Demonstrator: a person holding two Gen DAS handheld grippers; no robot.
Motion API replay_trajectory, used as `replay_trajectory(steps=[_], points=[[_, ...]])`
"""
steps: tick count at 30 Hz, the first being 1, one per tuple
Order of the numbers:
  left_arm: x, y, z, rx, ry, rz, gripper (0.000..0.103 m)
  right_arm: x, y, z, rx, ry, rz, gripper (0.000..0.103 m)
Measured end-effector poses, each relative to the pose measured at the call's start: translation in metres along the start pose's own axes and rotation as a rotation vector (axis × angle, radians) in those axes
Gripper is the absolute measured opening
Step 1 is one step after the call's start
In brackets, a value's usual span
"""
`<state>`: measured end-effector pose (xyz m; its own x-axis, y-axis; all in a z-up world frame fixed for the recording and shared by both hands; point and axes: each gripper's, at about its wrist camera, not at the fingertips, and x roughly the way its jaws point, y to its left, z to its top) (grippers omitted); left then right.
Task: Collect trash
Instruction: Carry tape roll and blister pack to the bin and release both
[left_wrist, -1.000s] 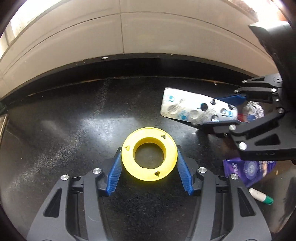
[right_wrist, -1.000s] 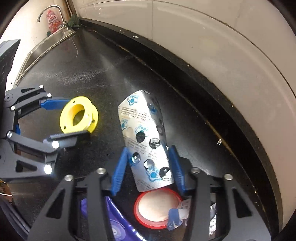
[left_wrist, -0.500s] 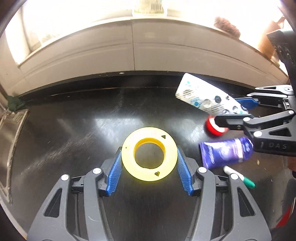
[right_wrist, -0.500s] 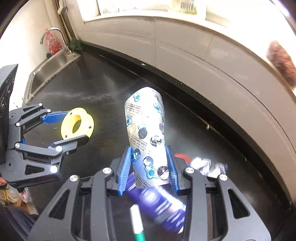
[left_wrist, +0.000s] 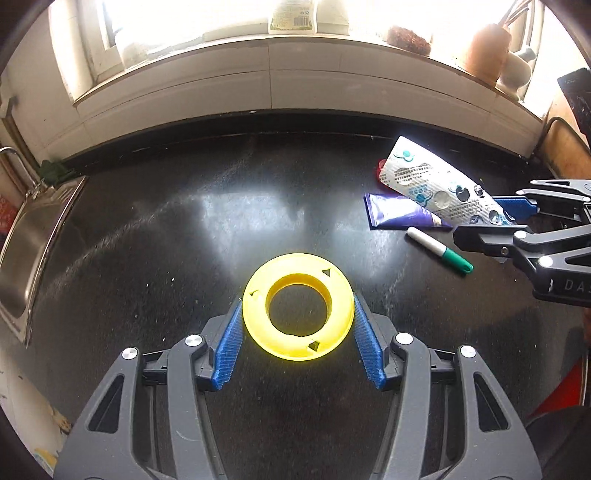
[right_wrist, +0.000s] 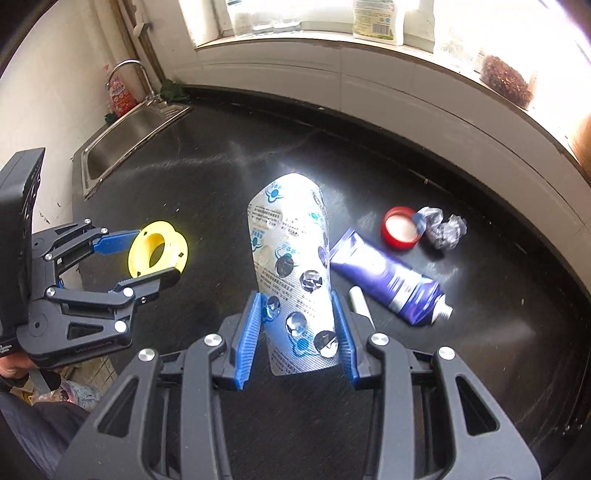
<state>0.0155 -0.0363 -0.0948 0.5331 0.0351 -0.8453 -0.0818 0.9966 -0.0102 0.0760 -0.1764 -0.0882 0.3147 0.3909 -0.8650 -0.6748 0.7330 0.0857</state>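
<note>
The left gripper (left_wrist: 298, 325) holds a yellow ring (left_wrist: 297, 305) between its blue pads (left_wrist: 229, 347). The jaws stand about half open, and both pads press on the ring's outer edge. The ring is flat and bright, with a big round hole in the middle and three small triangle marks on its face. It is up in the air above the black counter (left_wrist: 155, 236).

The right gripper (right_wrist: 297, 332) holds a silver pill sheet (right_wrist: 293, 266). Its jaws are closed onto the sheet's two long sides, and the sheet bows up in the middle. The sheet is shiny, with blue print and round pockets, some torn open. It sticks out past the fingers, above the counter.

Down on the counter lie a purple tube (right_wrist: 388, 280), a pen (left_wrist: 439, 249) with a green cap, a red lid (right_wrist: 400, 229) and a ball of foil (right_wrist: 443, 229). The lid and the foil touch. The tube lies just beside the pen. A sink (right_wrist: 125, 136) sits at the far left end of the counter.
</note>
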Motion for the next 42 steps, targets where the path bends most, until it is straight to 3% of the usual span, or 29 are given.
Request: replay_trajectory(steps=[8, 14, 23, 28, 34, 42], points=[[-0.024, 0.039, -0.017, -0.077, -0.047, 0.055, 0.054, -0.004, 0.036, 0.008, -0.059, -0.016, 0.016, 0.038], [-0.053, 0.097, -0.050, -0.212, -0.067, 0.155, 0.054, 0.010, 0.109, 0.036, -0.194, -0.023, 0.102, 0.038], [-0.111, 0.212, -0.170, -0.528, -0.041, 0.397, 0.054, 0.048, 0.292, 0.052, -0.488, 0.034, 0.333, 0.040], [-0.133, 0.258, -0.247, -0.693, 0.002, 0.472, 0.054, 0.074, 0.390, 0.041, -0.603, 0.119, 0.453, 0.040], [-0.138, 0.298, -0.310, -0.837, 0.019, 0.481, 0.054, 0.114, 0.475, 0.026, -0.671, 0.225, 0.493, 0.040], [-0.118, 0.342, -0.341, -0.880, 0.022, 0.442, 0.055, 0.158, 0.525, 0.017, -0.689, 0.308, 0.445, 0.040]])
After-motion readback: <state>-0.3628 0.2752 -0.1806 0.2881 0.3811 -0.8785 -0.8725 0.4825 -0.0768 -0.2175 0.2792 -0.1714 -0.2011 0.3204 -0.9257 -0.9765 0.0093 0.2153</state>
